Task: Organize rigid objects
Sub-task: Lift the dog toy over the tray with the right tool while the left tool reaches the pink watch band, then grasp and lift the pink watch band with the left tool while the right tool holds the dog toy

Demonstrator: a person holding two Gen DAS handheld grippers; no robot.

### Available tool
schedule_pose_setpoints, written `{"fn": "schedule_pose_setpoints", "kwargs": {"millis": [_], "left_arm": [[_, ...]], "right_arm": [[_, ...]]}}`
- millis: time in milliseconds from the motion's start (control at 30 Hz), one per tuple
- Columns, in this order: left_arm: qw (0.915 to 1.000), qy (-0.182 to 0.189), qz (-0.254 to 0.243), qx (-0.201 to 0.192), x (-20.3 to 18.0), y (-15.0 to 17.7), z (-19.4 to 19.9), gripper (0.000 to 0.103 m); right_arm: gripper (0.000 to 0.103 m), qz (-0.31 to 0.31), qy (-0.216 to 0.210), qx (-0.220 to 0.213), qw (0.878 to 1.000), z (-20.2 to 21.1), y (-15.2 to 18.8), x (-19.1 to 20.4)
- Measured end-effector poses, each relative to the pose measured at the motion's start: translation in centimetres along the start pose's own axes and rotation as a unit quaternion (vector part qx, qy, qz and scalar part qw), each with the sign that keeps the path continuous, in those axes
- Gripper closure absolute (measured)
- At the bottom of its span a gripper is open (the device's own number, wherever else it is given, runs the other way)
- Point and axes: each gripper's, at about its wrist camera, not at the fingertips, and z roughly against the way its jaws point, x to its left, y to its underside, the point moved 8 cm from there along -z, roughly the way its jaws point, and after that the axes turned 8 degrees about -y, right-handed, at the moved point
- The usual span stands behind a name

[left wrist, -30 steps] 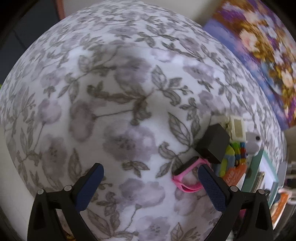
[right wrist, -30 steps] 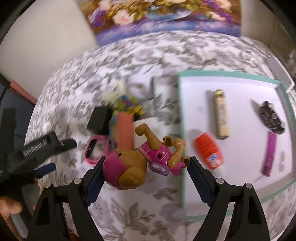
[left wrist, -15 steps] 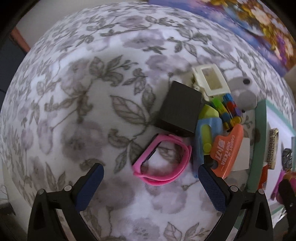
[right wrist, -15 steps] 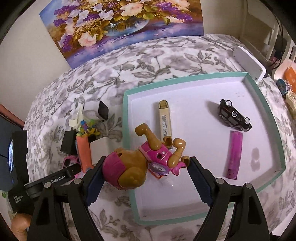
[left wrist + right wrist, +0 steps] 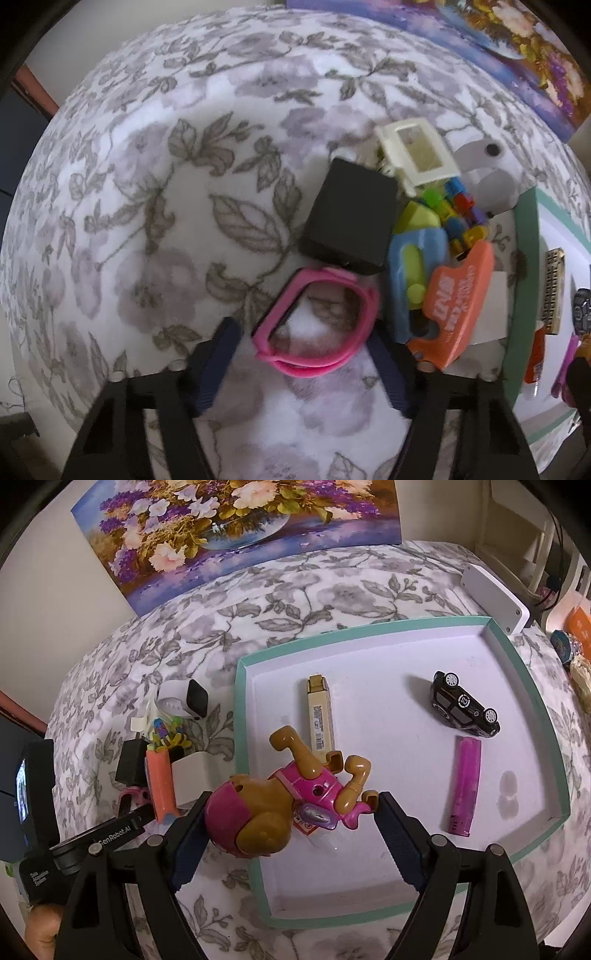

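Note:
A pink and brown toy dog (image 5: 266,812) hangs above the left rim of the teal-edged white tray (image 5: 242,738), with my right gripper (image 5: 291,812) shut on it. The tray holds a cream lighter (image 5: 321,716), a black toy car (image 5: 463,705) and a purple lighter (image 5: 465,782). In the left wrist view a pink watch band (image 5: 314,365) lies on the flowered cloth between the fingers of my left gripper (image 5: 303,343). That gripper is open, its fingers close on either side of the band.
Beside the band is a pile of a black box (image 5: 351,210), a blue toy (image 5: 406,266), an orange toy knife (image 5: 458,299), coloured pegs (image 5: 458,206) and a cream frame (image 5: 417,155). A flower painting (image 5: 240,528) leans at the back. A white box (image 5: 495,598) sits behind the tray.
My left gripper has moved in over the pink band and its fingers have narrowed around it. My right gripper has carried the dog a little further over the tray.

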Motion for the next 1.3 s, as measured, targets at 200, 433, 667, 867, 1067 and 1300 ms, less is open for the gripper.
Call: {"fn": "schedule_pose_setpoints", "kwargs": {"millis": [200, 433, 667, 867, 1067, 1300], "left_arm": [[0.9997, 0.009, 0.015, -0.016, 0.9, -0.8, 1.6, 0.040], [0.9952, 0.035, 0.031, -0.086, 0.8, -2.4, 7.5, 0.064], [0.9914, 0.059, 0.000, -0.117, -3.1, -2.3, 10.1, 0.075], [0.9937, 0.061, 0.029, -0.089, -1.4, -1.7, 8.6, 0.075], [0.9912, 0.079, 0.080, -0.069, 1.2, -2.9, 6.4, 0.070], [0.9867, 0.114, 0.095, -0.067, 0.7, -3.9, 5.8, 0.031]], "right_arm": [[0.017, -0.005, -0.001, -0.007, 1.000, 0.6, -0.2, -0.5], [0.017, -0.022, 0.013, -0.027, 0.999, 2.1, -0.9, -3.0], [0.017, -0.059, 0.026, -0.025, 0.998, 2.4, -0.9, -6.5], [0.017, -0.069, 0.023, -0.020, 0.997, 2.2, -0.9, -7.0], [0.017, -0.060, 0.025, -0.014, 0.998, 1.7, -0.8, -6.7], [0.017, -0.052, 0.025, -0.012, 0.998, 1.5, -0.9, -6.3]]}}
